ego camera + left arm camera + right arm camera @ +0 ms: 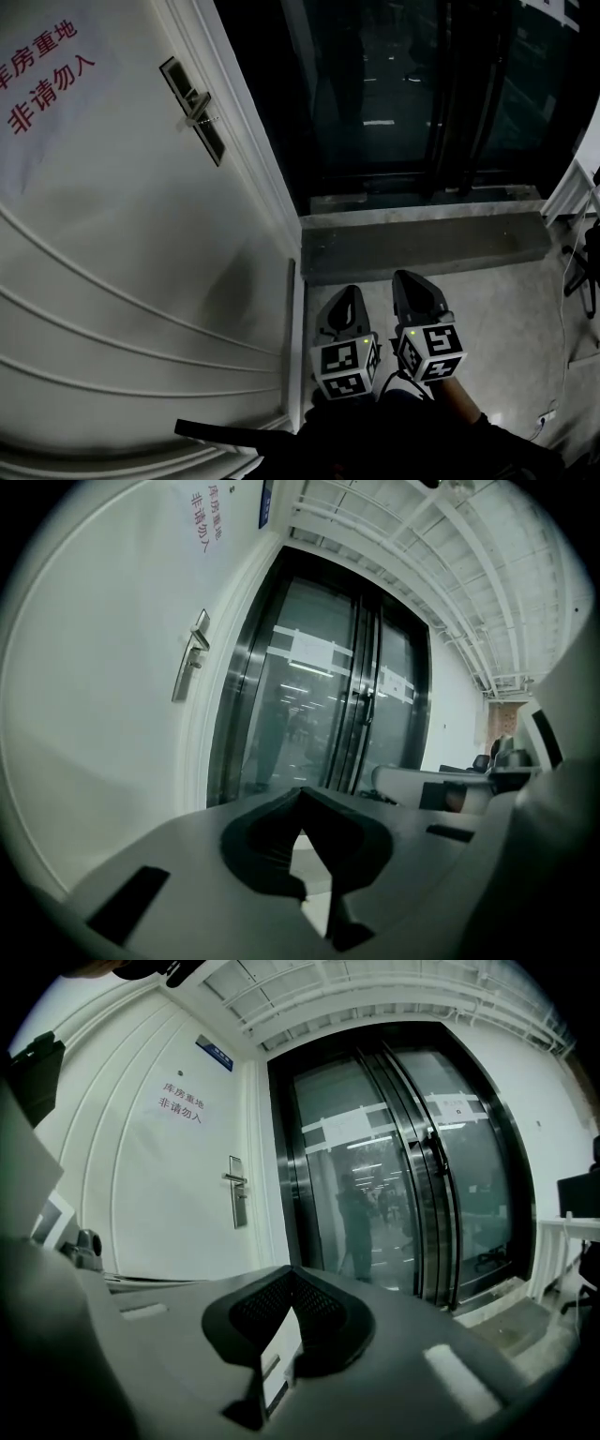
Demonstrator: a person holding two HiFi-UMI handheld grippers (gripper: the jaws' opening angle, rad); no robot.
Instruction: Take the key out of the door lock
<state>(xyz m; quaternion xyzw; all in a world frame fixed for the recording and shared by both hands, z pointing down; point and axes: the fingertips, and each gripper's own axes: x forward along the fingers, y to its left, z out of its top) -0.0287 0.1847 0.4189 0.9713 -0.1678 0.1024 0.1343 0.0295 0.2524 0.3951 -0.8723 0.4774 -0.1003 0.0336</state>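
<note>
Judging from how both tools hang low and well apart from the door (112, 234), the approach is the step in hand and nothing of the removal is done yet. The left gripper (349, 294) and the right gripper (413, 279) sit side by side at 6 o'clock in the head view, each with its jaws pressed together at the tips and nothing between them. The lock plate (192, 110) with its lever handle (200, 116) lies far off at about 11 o'clock from them. From the left gripper's camera the plate (191, 656) also stands at 11 o'clock of the closed jaws, and from the right gripper's camera it (236, 1192) shows at about 11 o'clock too, beside the dark glass doors (403, 1166). The key itself is too small to make out; presumably it sits in that plate under the handle. The next move calls for raising one gripper toward the plate, spreading its jaws, and lining them up on the key's head.
</note>
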